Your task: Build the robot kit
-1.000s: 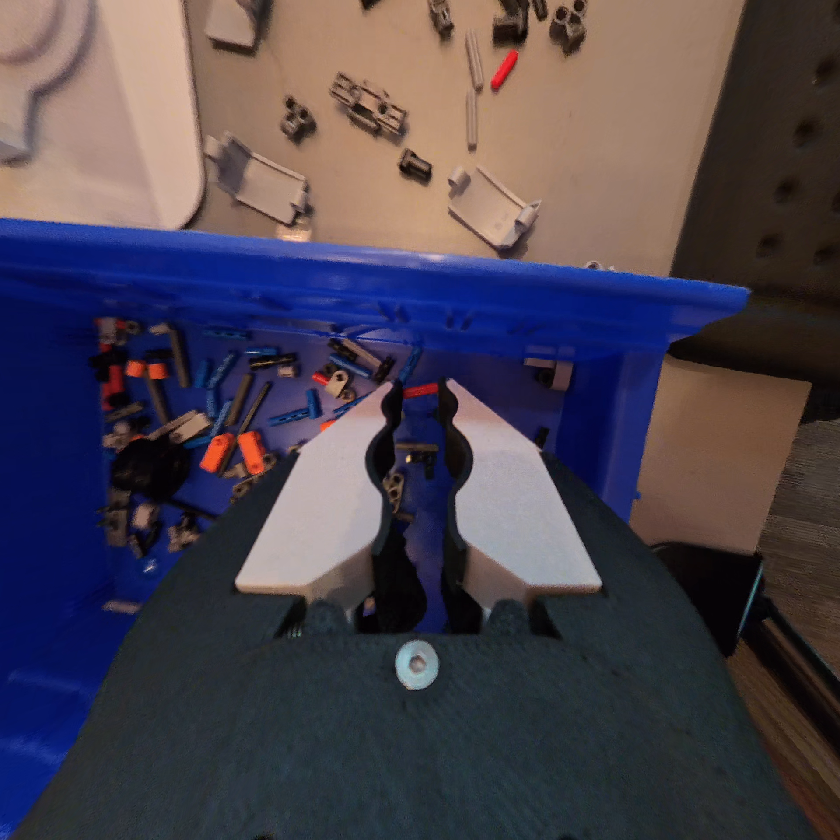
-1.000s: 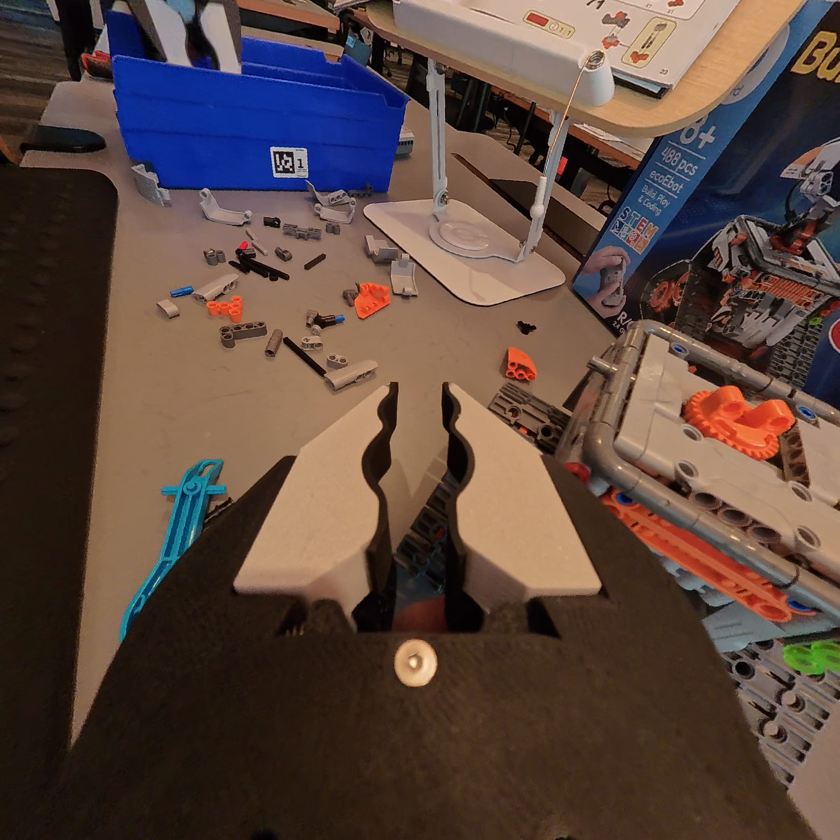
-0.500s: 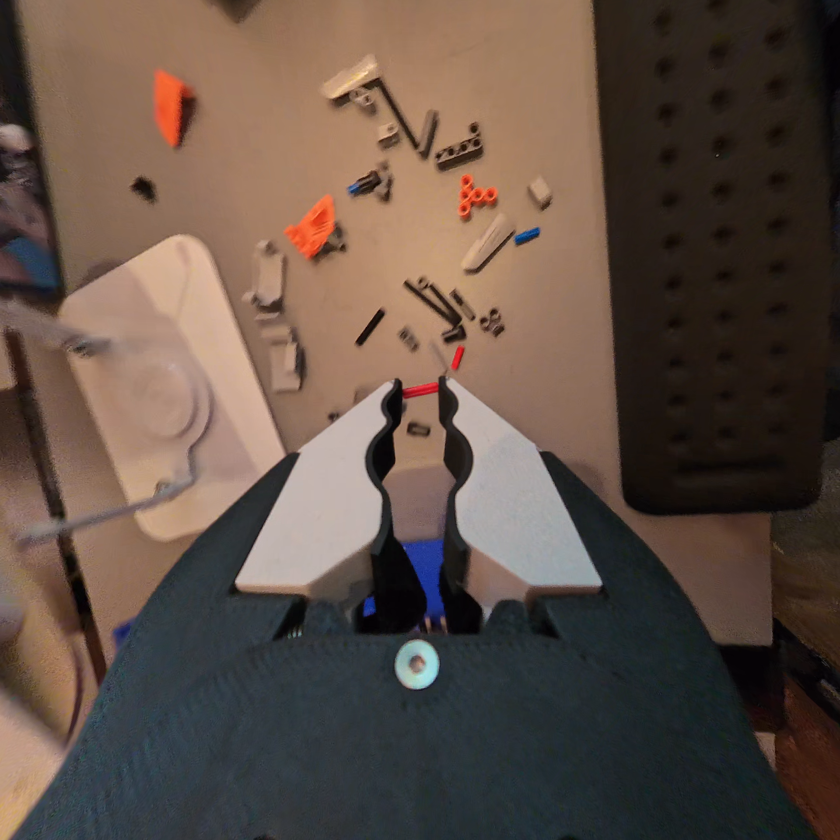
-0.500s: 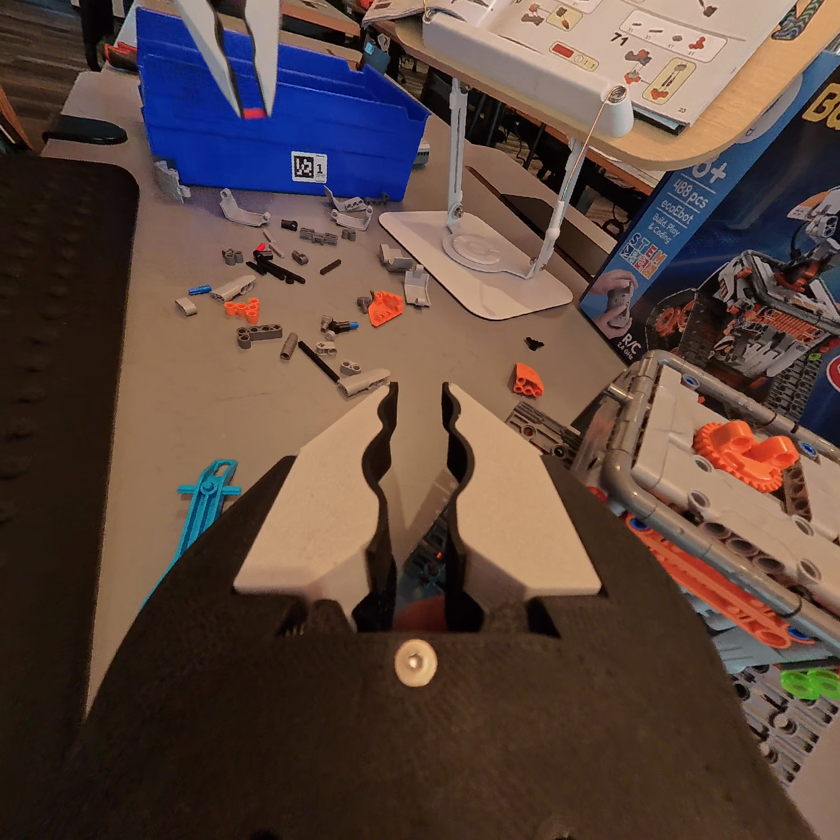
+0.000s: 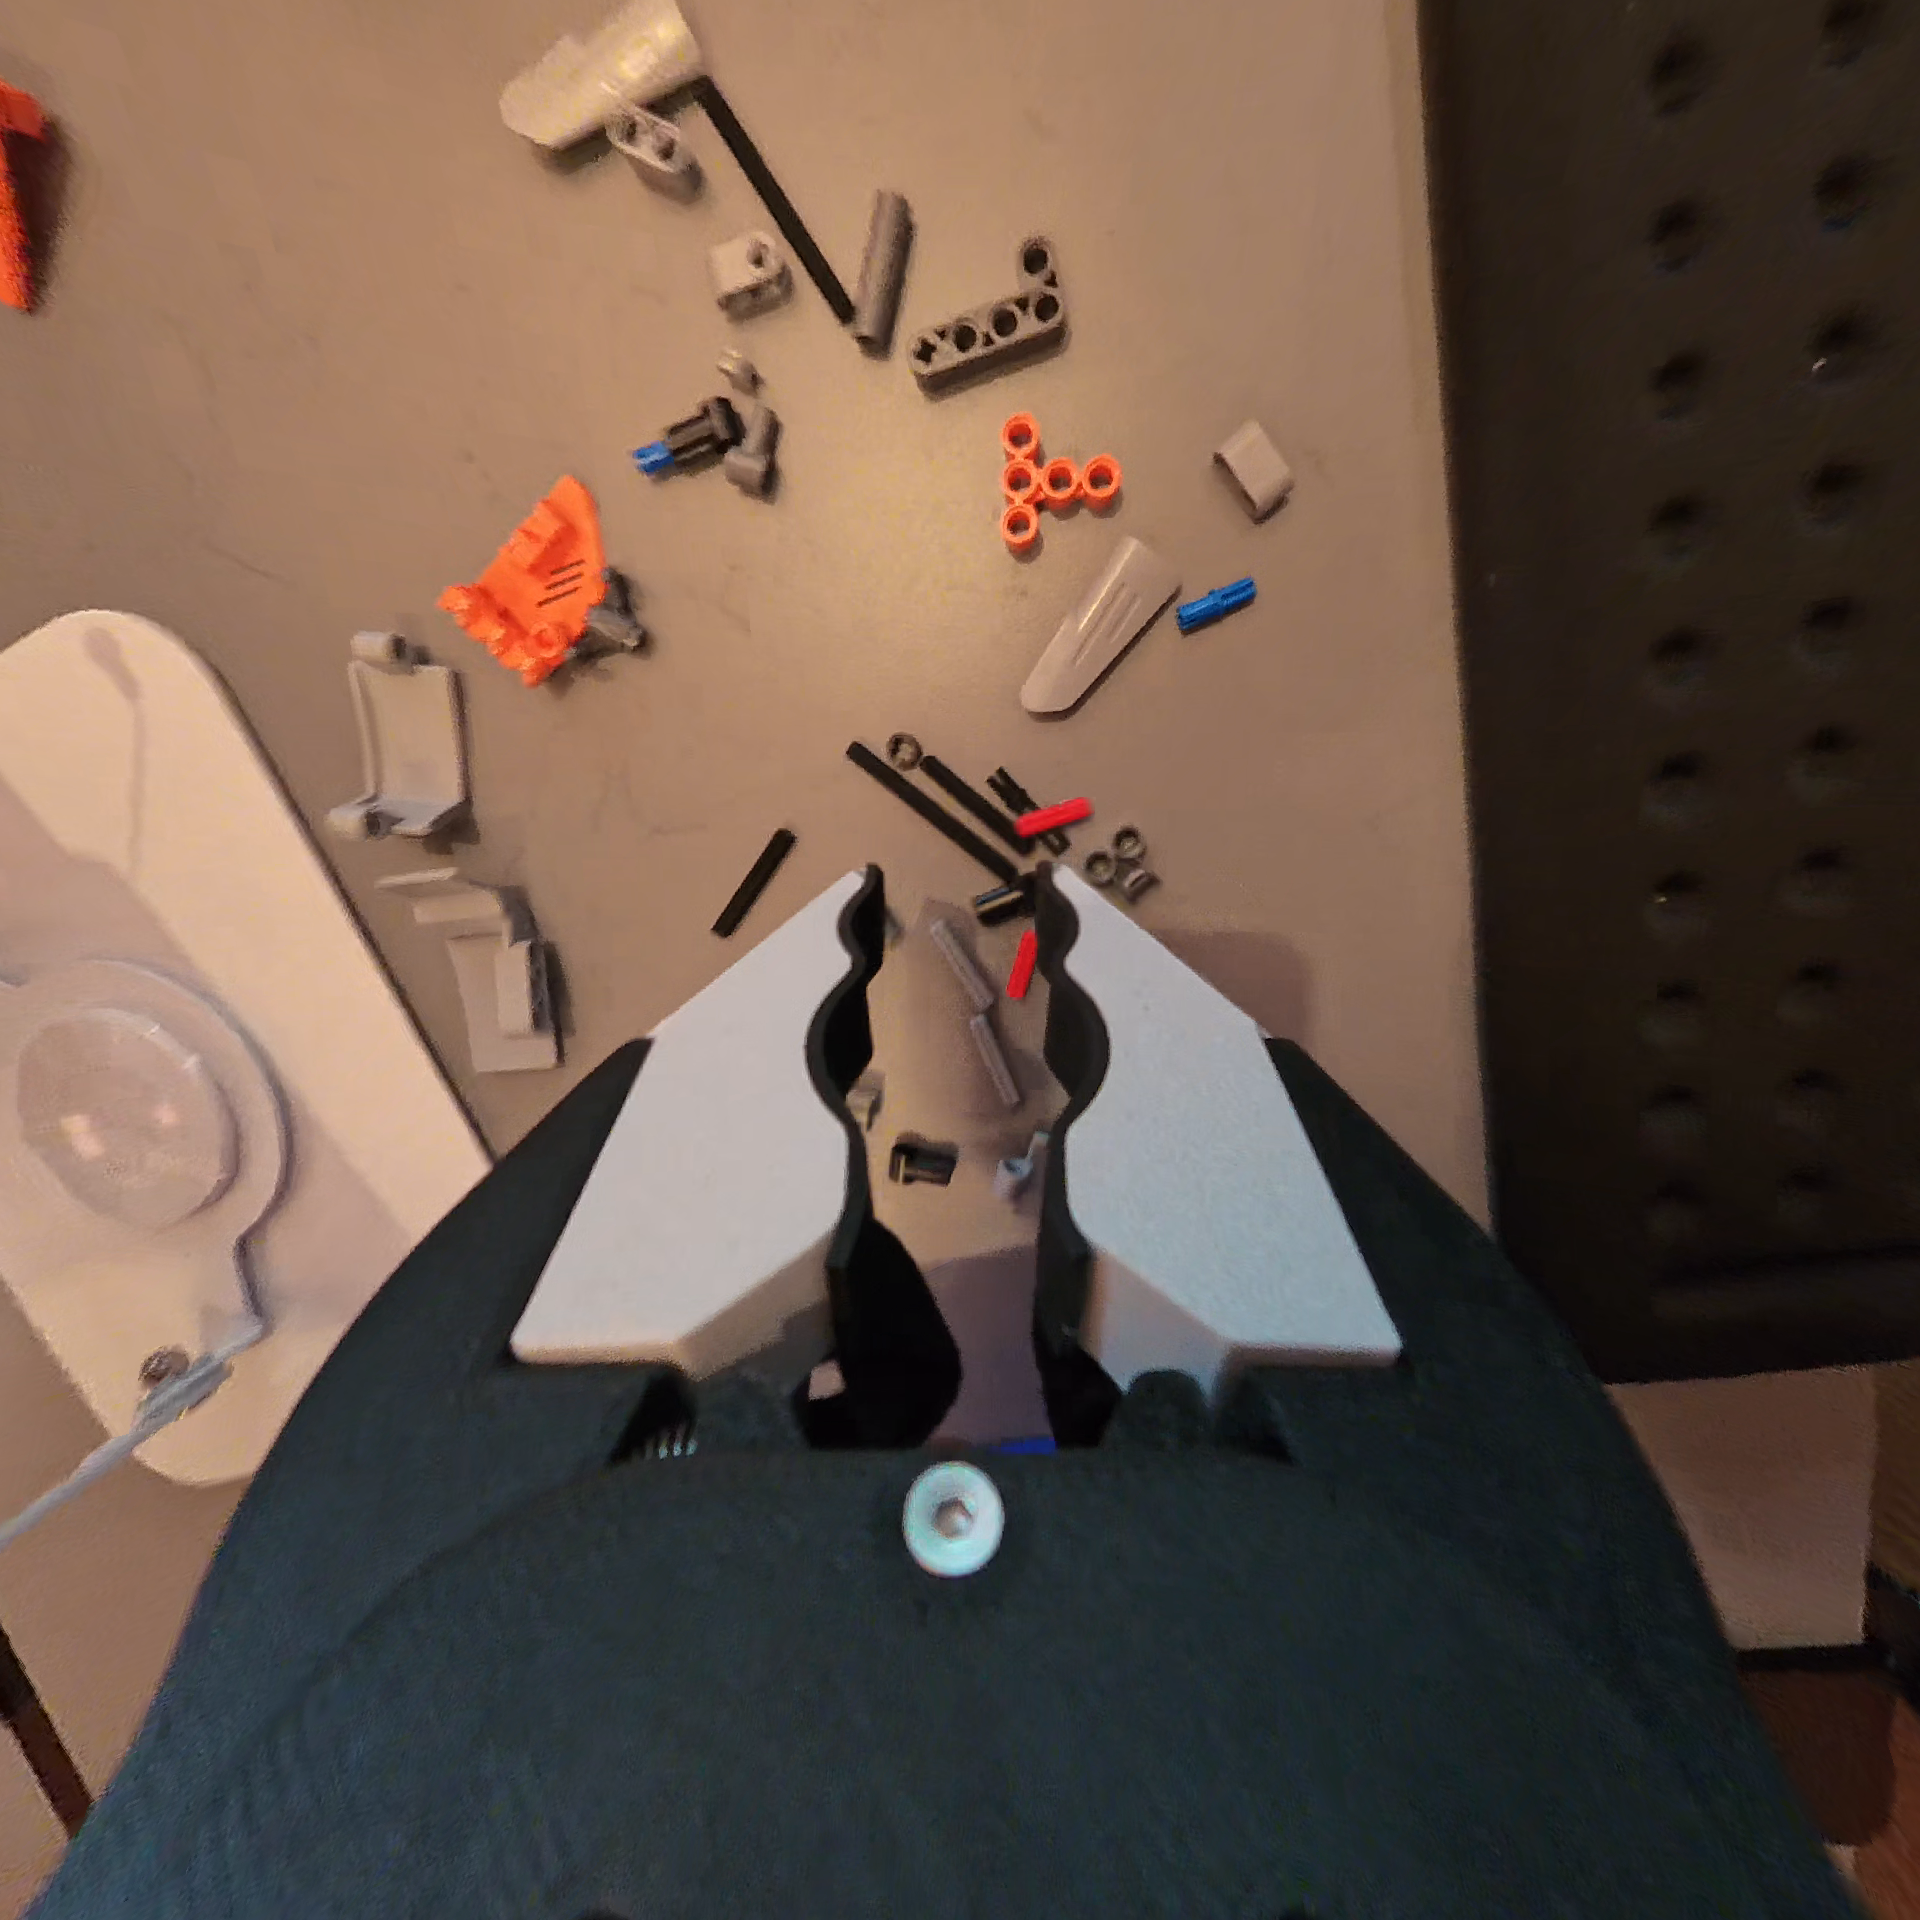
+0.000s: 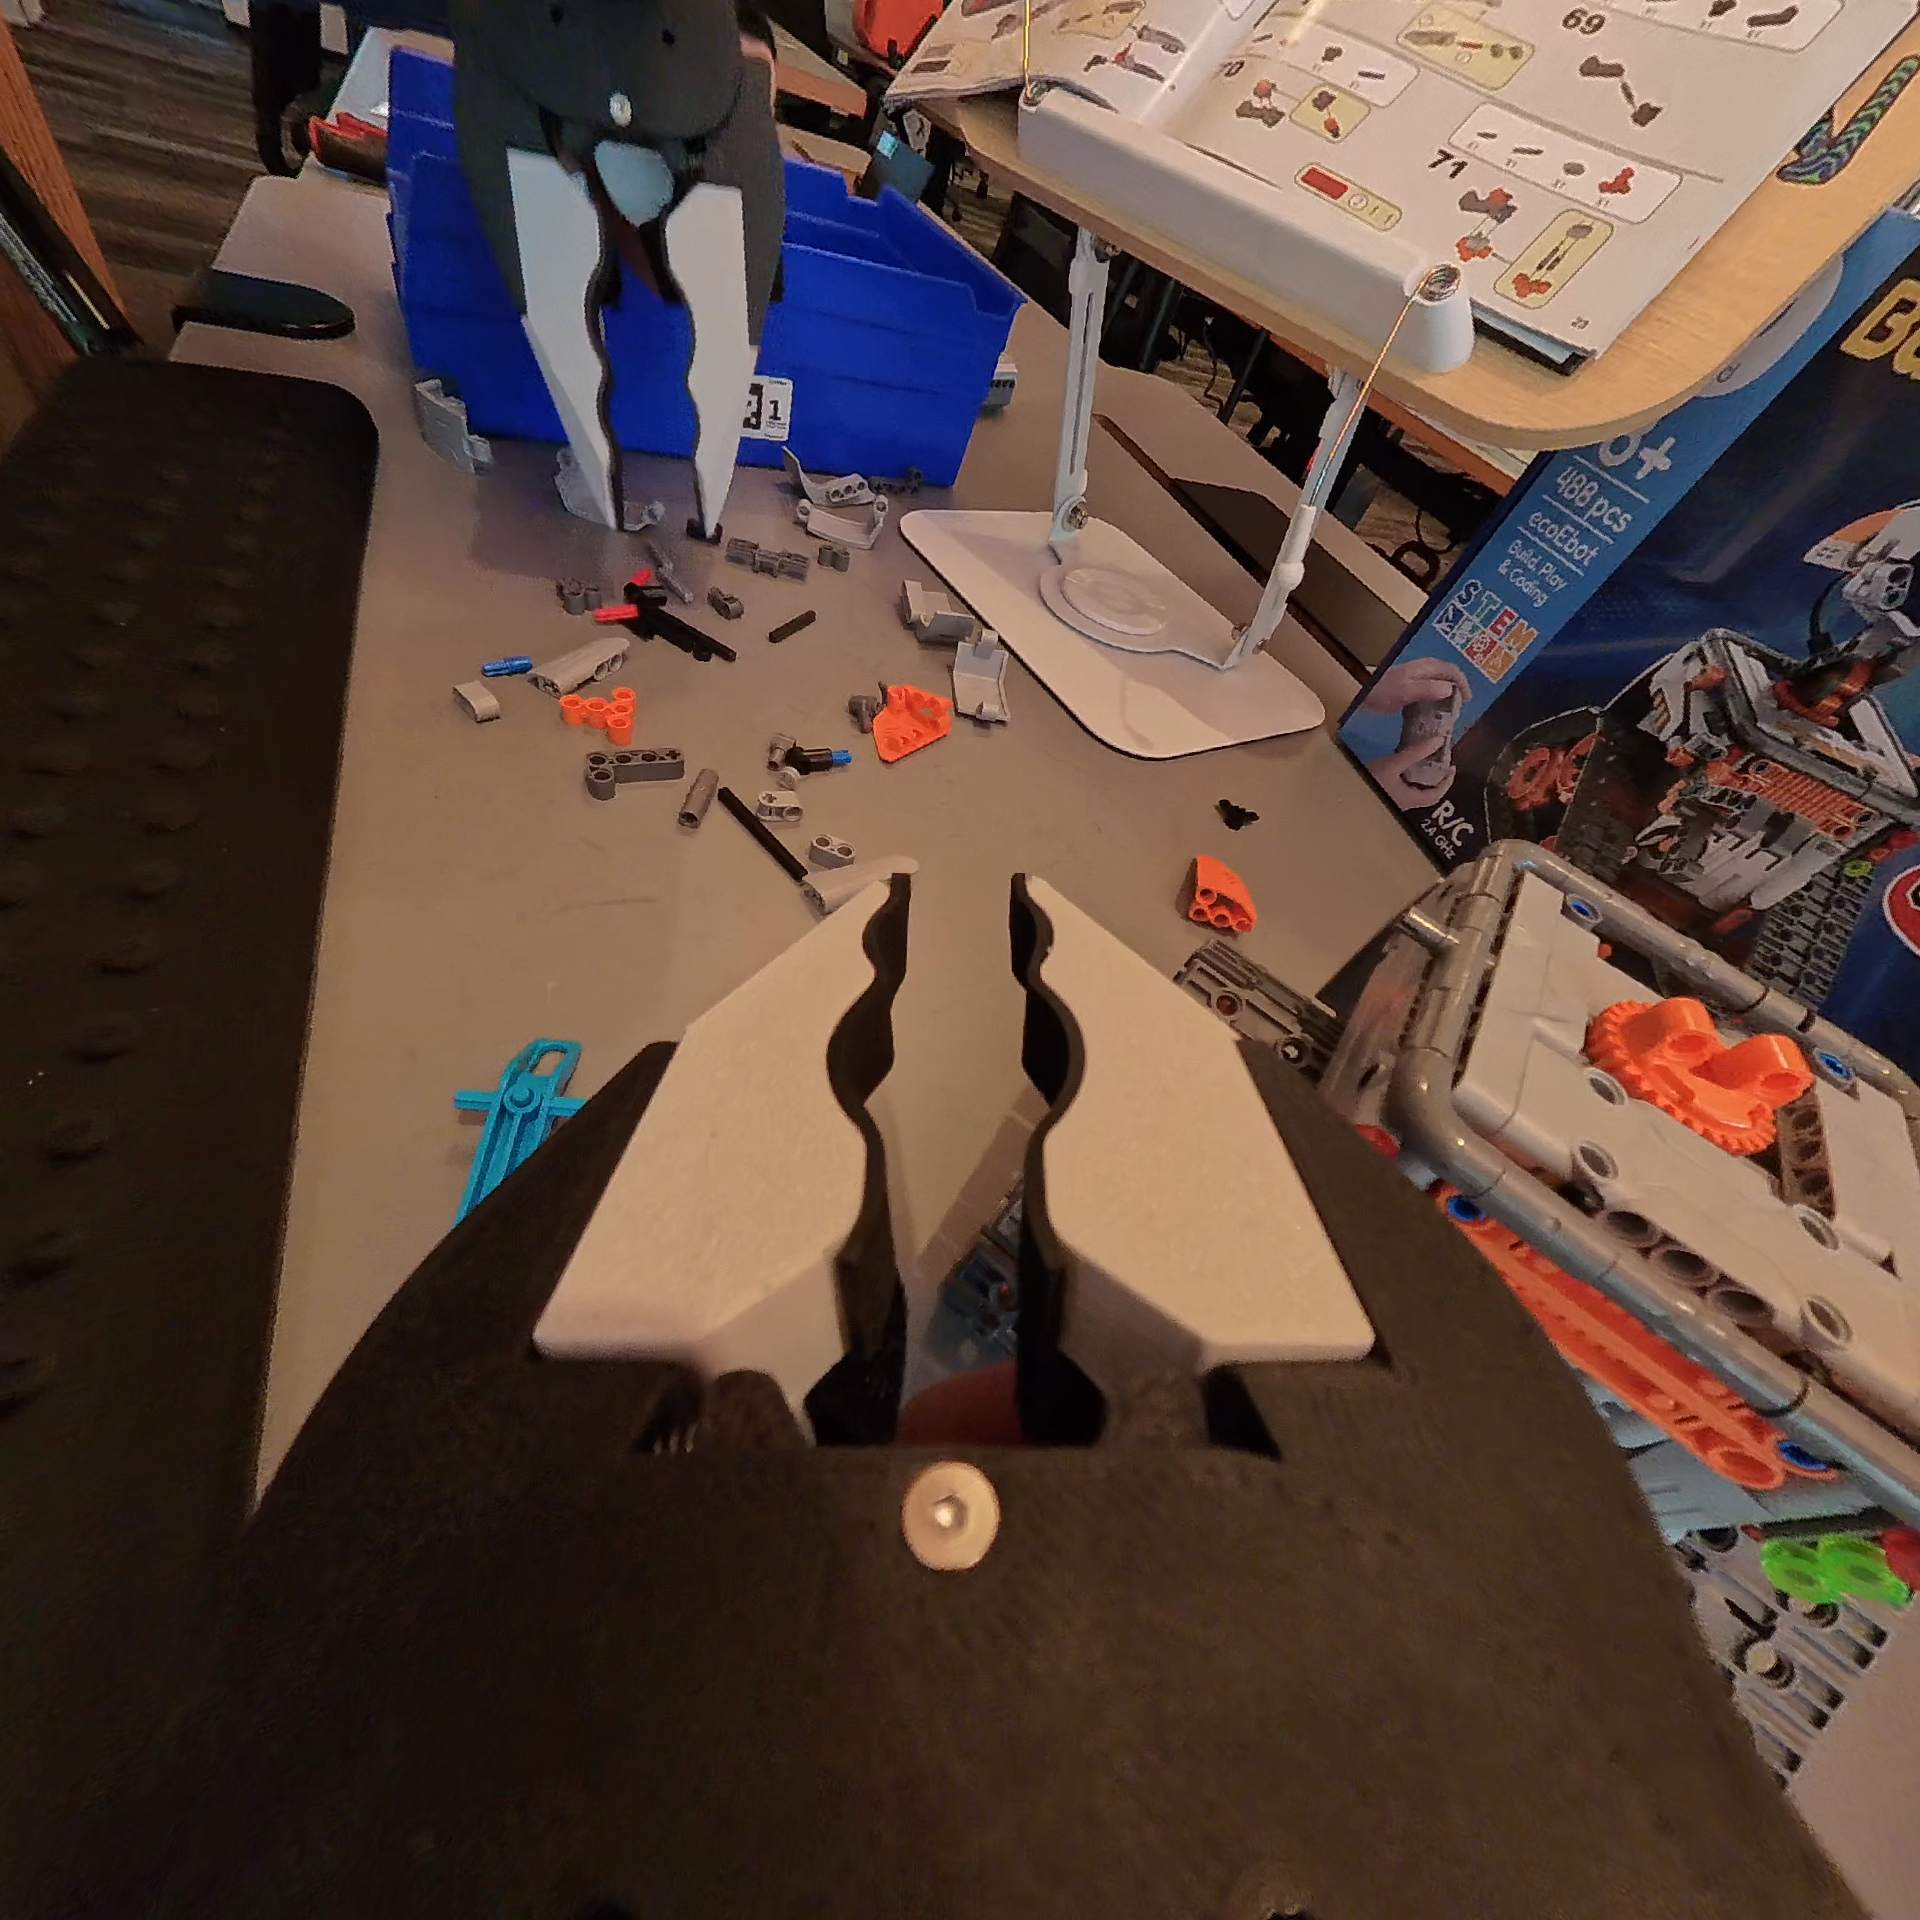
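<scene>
Left claw (image 5: 956, 883) hangs released over the desk (image 5: 312, 312). Between its fingers shows a tiny red pin (image 5: 1022, 963), probably light and stiff, best pinched mid-shaft. Right claw (image 6: 961, 894) is released and empty, with an orange wedge (image 6: 1221, 891) at three o'clock.

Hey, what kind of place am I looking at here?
Probably a hobby or workshop table set up for building a toy kit: loose plastic building pieces scattered on the grey table, a blue parts bin, an instruction booklet on a stand, and the kit's box.
</scene>
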`<state>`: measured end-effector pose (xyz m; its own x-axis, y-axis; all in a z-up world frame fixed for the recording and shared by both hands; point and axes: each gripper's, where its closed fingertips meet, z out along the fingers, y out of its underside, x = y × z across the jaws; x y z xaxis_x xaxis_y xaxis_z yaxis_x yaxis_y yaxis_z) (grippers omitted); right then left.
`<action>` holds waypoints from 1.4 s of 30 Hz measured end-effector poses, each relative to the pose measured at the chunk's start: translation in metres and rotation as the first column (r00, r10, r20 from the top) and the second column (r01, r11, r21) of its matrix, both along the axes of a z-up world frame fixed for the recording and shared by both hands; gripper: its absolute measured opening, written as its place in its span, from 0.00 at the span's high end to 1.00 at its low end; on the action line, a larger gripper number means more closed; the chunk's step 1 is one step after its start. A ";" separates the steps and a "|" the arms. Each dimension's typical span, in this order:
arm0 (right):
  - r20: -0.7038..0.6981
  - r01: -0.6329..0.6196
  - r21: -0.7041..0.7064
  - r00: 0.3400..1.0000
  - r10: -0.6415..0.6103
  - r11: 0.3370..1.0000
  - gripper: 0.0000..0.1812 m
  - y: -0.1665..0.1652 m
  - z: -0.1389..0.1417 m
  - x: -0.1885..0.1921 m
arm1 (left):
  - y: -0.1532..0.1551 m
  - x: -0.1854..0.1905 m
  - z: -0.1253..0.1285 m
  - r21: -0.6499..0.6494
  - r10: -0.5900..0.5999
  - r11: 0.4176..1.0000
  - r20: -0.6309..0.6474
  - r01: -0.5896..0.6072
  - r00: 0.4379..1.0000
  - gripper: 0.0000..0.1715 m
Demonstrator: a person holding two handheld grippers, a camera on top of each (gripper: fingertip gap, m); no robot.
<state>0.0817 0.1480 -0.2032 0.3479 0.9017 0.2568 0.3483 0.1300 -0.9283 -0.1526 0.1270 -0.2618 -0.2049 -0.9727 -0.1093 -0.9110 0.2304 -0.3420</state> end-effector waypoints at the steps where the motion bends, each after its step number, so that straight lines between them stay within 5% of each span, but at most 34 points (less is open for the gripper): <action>1: -0.004 0.001 0.001 1.000 -0.001 1.000 0.91 0.000 0.001 0.000 | 0.003 -0.003 0.011 0.011 0.019 1.000 0.028 -0.019 0.999 0.85; 7: -0.010 0.003 0.007 1.000 -0.003 1.000 0.91 0.000 0.003 0.001 | 0.017 -0.064 0.093 0.103 0.146 0.981 0.157 -0.163 0.977 0.89; 11: -0.011 0.000 0.000 1.000 0.000 1.000 0.91 0.000 0.002 0.001 | 0.016 -0.130 0.119 0.085 0.279 0.951 0.188 -0.299 0.942 0.91; 17: 0.000 0.008 -0.014 1.000 -0.008 1.000 0.91 0.003 -0.003 0.001 | -0.002 -0.183 0.052 -0.140 0.377 0.918 0.019 -0.371 0.926 0.88; 24: 0.008 0.028 -0.031 1.000 -0.027 0.999 0.91 0.008 -0.008 0.003 | -0.009 -0.189 -0.012 -0.153 0.316 0.931 -0.110 -0.331 0.942 0.86; 42: 0.021 0.040 -0.042 0.999 -0.039 0.998 0.91 0.010 -0.012 0.004 | -0.007 -0.176 -0.028 -0.117 0.267 0.956 -0.046 -0.271 0.963 0.92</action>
